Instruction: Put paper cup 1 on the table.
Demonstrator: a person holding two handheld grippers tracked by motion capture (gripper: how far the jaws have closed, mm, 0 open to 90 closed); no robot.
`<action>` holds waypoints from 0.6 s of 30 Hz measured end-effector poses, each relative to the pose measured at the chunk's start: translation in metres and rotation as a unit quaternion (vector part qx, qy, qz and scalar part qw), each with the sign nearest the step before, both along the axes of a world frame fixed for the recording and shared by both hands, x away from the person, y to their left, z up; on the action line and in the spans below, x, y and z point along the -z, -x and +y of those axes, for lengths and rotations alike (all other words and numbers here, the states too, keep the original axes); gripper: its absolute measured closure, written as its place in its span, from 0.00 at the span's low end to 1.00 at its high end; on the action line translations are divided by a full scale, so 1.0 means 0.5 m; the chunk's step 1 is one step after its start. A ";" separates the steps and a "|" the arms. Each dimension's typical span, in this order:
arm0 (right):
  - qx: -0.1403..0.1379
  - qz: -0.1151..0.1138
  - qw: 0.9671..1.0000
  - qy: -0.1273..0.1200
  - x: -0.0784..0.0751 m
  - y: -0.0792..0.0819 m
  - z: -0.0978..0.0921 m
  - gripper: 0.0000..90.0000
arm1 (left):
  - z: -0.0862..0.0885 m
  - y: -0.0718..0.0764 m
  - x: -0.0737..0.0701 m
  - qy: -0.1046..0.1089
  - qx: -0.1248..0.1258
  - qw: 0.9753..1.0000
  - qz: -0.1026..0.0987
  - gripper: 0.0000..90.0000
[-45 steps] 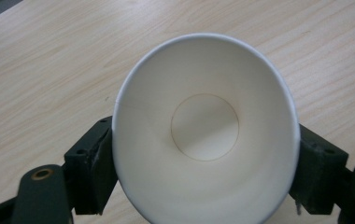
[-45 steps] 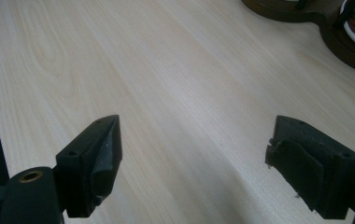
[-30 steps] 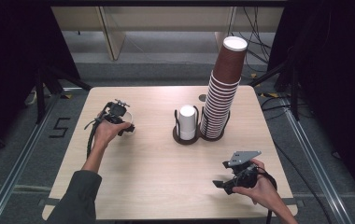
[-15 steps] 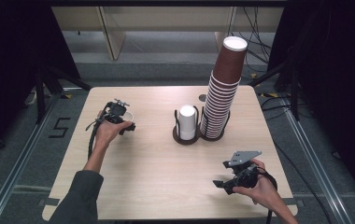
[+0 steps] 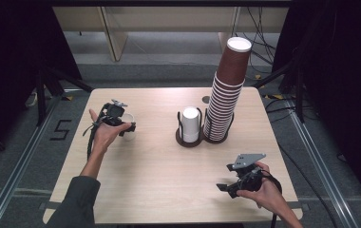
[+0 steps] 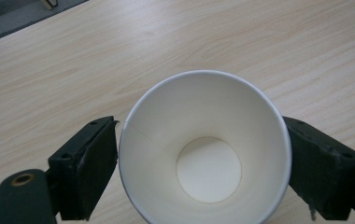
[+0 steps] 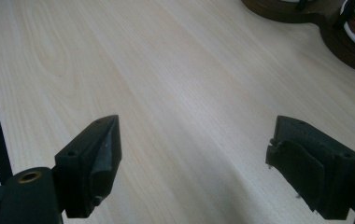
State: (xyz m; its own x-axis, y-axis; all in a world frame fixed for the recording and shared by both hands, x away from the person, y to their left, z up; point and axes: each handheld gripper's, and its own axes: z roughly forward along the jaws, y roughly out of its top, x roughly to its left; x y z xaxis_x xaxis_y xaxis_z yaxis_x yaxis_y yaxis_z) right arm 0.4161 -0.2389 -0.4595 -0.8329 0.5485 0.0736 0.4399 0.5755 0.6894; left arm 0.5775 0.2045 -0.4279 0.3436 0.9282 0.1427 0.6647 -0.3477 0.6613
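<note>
The left tool (image 5: 121, 119) is gripping a white paper cup (image 6: 205, 150) between its jaws, standing upright on the left part of the table (image 5: 155, 180). The right tool (image 5: 227, 188) is hovering open and empty near the front right edge, well apart from the cup stack (image 5: 226, 95).

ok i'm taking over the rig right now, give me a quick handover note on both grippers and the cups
Left gripper: jaws on either side of a white paper cup, upright on the table at its left side; whether they press the cup yet I cannot tell.
Right gripper: open, holding nothing, low over the near right of the table.
Cup holder: mid-table, with a white cup in one ring and a tall brown cup stack in the other.
Done: one cup stands apart from the holder.
Left: likely grip and move that cup.
</note>
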 end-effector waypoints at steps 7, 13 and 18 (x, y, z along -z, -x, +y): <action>-0.002 0.002 1.000 0.001 0.000 0.001 0.002 0.19 | 0.001 0.010 -0.013 0.007 0.008 1.000 -0.010 0.16; -0.003 0.001 1.000 0.001 0.001 0.000 0.002 0.19 | 0.004 0.021 -0.028 0.013 0.010 1.000 -0.026 0.16; -0.003 0.004 1.000 0.000 0.000 0.000 0.002 0.19 | 0.010 0.035 -0.042 0.021 0.012 0.999 -0.034 0.16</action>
State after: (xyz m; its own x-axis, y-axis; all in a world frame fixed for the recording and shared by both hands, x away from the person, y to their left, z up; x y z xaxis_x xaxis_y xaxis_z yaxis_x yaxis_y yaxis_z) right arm 0.4159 -0.2379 -0.4597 -0.8352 0.5441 0.0795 0.4419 0.5782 0.6859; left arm 0.5600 0.2093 -0.4068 0.3559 0.9257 0.1281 0.6099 -0.3339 0.7187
